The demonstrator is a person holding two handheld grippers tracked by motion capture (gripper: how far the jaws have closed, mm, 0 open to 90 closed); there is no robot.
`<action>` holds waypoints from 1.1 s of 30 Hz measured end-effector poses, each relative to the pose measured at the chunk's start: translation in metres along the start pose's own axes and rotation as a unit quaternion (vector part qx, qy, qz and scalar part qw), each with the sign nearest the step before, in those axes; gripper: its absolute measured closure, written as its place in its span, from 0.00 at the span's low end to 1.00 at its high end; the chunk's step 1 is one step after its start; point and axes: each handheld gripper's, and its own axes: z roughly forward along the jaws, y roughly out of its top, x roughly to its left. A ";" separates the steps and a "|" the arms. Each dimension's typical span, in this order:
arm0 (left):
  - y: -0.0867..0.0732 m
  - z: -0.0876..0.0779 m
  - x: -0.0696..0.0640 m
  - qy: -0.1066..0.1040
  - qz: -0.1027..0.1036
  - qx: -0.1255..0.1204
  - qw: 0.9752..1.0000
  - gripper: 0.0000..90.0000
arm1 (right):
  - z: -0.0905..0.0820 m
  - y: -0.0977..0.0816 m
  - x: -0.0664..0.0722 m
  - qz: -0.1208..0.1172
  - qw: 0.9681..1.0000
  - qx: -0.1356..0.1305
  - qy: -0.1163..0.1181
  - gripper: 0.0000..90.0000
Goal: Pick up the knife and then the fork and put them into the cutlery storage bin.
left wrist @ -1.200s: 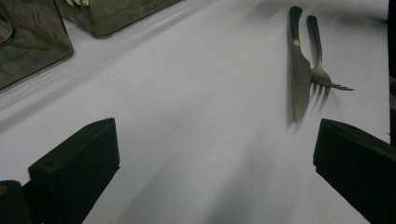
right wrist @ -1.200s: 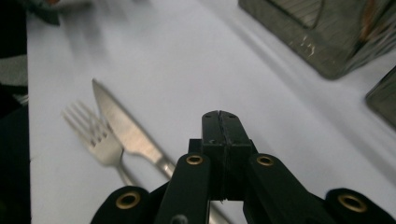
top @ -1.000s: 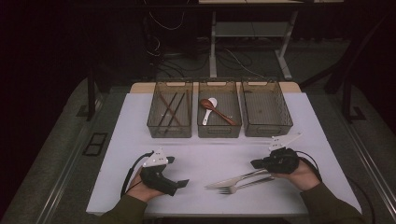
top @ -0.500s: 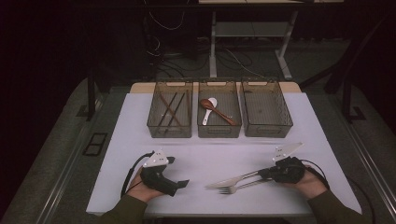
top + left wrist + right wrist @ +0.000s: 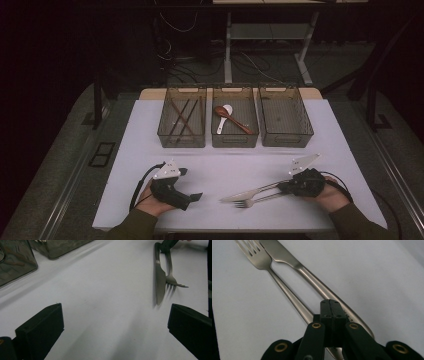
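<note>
A steel knife [image 5: 246,193] and fork [image 5: 256,201] lie side by side on the white table [image 5: 230,165], tips pointing left. My right gripper [image 5: 281,187] is at their handle ends. In the right gripper view its jaws [image 5: 330,303] are pressed together just over the knife [image 5: 287,255] and fork [image 5: 262,257] handles, with nothing seen between the pads. My left gripper [image 5: 191,185] rests on the table at the near left, jaws wide open [image 5: 115,315] and empty. In its view the knife [image 5: 160,277] and fork [image 5: 171,277] lie ahead.
Three clear bins stand in a row at the back. The left bin [image 5: 165,135] holds dark chopsticks [image 5: 182,117]. The middle bin [image 5: 235,141] holds a wooden spoon [image 5: 235,120] and a white spoon [image 5: 223,117]. The right bin [image 5: 305,127] looks bare. The near table edge is close to both hands.
My right hand and gripper have shifted slightly right and toward the near edge, along the handles. The left gripper, knife and fork stay where they were.
</note>
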 end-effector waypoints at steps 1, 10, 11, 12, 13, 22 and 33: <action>0.000 0.000 0.000 0.000 0.000 0.000 1.000 0.00 | 0.000 0.000 0.001 -0.003 1.000 0.002 0.001 1.00; 0.000 -0.001 0.000 -0.001 -0.002 -0.002 1.000 0.00 | -0.005 -0.004 0.010 -0.024 0.999 0.022 0.025 1.00; 0.000 -0.001 0.000 -0.001 -0.002 -0.001 1.000 0.00 | -0.006 -0.005 0.011 -0.030 0.999 0.023 0.027 1.00; 0.000 -0.001 0.000 -0.001 -0.001 -0.001 1.000 0.00 | -0.006 -0.005 0.011 -0.037 0.999 0.025 0.027 1.00; 0.000 -0.001 0.000 -0.001 0.000 -0.001 1.000 0.00 | -0.006 -0.005 0.012 -0.036 0.999 0.024 0.030 1.00; 0.000 0.000 -0.001 -0.002 0.001 0.001 1.000 0.00 | -0.001 0.007 0.016 -0.061 0.996 -0.008 0.060 0.92; 0.000 0.000 0.000 -0.002 0.002 0.001 1.000 0.00 | 0.022 0.027 0.031 -0.125 0.988 -0.007 0.092 0.83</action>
